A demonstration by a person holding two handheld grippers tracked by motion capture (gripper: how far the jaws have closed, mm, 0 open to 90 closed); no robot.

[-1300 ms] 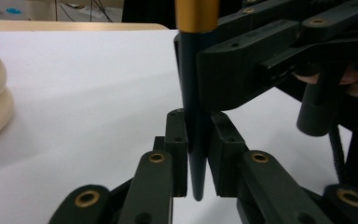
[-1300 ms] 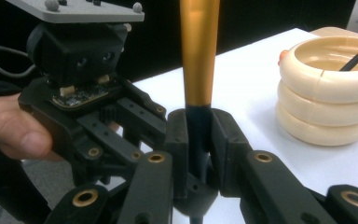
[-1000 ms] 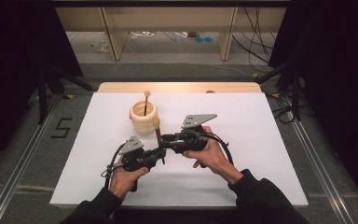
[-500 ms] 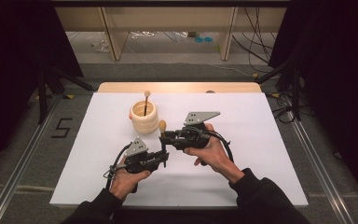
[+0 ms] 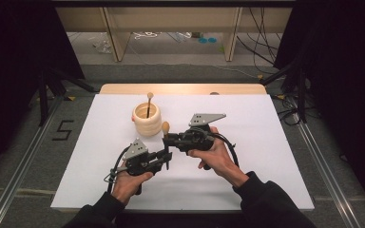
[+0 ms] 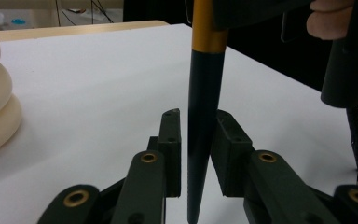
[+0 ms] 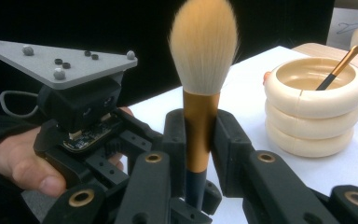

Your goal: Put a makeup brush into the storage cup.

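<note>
A makeup brush [image 7: 203, 51] with a cream head, gold ferrule and black handle [image 6: 205, 93] stands upright over the white table [image 5: 266, 156]. My right gripper [image 7: 200, 135] is shut on its ferrule, the jaws having closed on it within the last second. My left gripper [image 6: 198, 140] sits lower, around the handle's tapered tip. Its jaws have just been opening, and small gaps show beside the handle. In the high view the left gripper [image 5: 166, 160] sits just in front of the right gripper [image 5: 166, 140]. A cream ringed holder [image 5: 147, 118] behind them holds a second brush [image 5: 149, 102].
The white table top has bare room to the right and in front of the hands. A wooden strip [image 5: 185, 88] runs along its far edge. Cables trail from both grippers near the person's wrists. Dark curtains stand at both sides.
The right gripper's jaws closed onto the brush's ferrule. The left gripper's jaws parted a little from the handle. Both hands stayed in place.
</note>
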